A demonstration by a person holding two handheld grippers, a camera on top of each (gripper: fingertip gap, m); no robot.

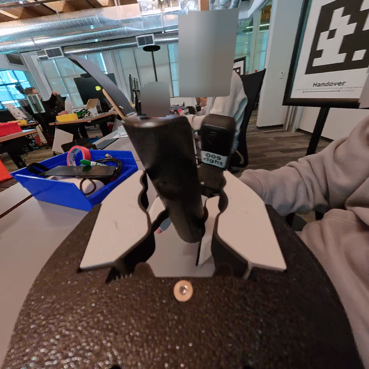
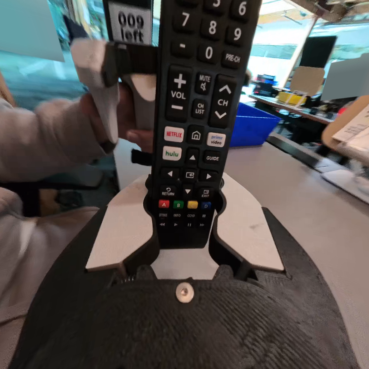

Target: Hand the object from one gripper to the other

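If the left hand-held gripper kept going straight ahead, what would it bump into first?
Probably the black remote, which already stands between the left hand-held gripper's open fingers; the right hand-held gripper sits just behind, though depth is unclear.

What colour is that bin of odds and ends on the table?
Bright blue. The storage bin shows best in the left wrist view, sitting on the table.

One remote (image 2: 196,127), two grippers (left (image 1: 182,199), right (image 2: 184,201)), one blue bin (image 1: 65,191).

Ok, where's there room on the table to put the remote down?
Bare table lies in front of the blue bin, left of the left gripper, and between the right gripper and the papers. The bin itself is crammed with tape and cables.
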